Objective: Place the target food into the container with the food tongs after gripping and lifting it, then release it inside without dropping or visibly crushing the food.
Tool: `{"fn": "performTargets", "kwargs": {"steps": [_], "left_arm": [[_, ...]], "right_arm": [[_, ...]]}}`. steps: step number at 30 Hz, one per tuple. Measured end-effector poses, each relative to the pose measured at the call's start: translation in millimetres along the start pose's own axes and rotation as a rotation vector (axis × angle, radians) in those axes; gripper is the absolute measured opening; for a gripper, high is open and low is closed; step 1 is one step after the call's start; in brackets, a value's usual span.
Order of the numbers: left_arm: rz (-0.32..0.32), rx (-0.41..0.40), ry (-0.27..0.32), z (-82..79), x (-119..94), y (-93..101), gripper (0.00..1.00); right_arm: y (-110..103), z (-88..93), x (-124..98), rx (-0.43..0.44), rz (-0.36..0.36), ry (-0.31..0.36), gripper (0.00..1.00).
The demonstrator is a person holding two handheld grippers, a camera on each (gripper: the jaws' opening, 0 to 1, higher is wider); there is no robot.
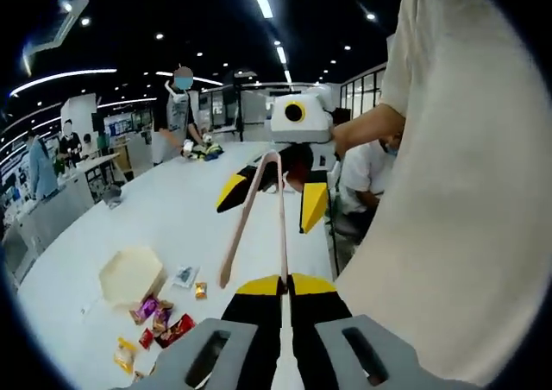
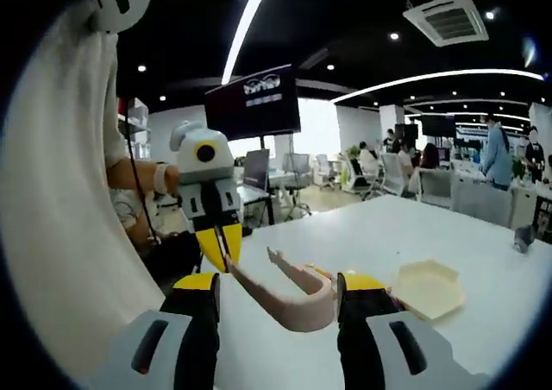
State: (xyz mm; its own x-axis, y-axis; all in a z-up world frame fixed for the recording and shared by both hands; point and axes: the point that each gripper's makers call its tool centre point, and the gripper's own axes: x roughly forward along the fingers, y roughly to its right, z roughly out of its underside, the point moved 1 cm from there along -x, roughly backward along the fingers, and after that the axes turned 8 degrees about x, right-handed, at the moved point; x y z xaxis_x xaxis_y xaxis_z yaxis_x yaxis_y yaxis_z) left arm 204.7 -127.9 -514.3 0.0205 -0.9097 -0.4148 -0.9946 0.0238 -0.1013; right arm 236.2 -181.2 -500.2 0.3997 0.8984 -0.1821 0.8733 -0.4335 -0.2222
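My left tool (image 1: 280, 288) clamps tongs (image 1: 252, 209) by one arm tip; right tool (image 2: 278, 288) open round hinge. Snack packets (image 1: 159, 319) on table (image 1: 172, 217) look light, crinkly, slippery: grip mid-packet, gently.

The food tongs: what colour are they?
Pale pink food tongs, clearest in the left gripper view, above the white table.

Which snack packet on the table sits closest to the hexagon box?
The clear whitish packet, lying right beside the hexagon box. The purple, red and yellow packets cluster a little farther away, nearer the camera.
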Motion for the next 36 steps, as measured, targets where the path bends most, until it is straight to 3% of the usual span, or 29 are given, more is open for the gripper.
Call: {"fn": "performTargets", "kwargs": {"steps": [14,28,36], "left_arm": [[0.046,0.011,0.027,-6.5,3,7.8,0.0],[0.082,0.013,0.044,-10.7,5,14.0,0.0],[0.083,0.001,0.076,-15.6,7,12.8,0.0]], "right_arm": [[-24,-4.0,7,0.0,-0.081,-0.019,0.5],[-32,-2.6,13,-0.023,-0.12,-0.037,0.35],[-34,-4.2,15,-0.018,-0.13,-0.033,0.33]]}}
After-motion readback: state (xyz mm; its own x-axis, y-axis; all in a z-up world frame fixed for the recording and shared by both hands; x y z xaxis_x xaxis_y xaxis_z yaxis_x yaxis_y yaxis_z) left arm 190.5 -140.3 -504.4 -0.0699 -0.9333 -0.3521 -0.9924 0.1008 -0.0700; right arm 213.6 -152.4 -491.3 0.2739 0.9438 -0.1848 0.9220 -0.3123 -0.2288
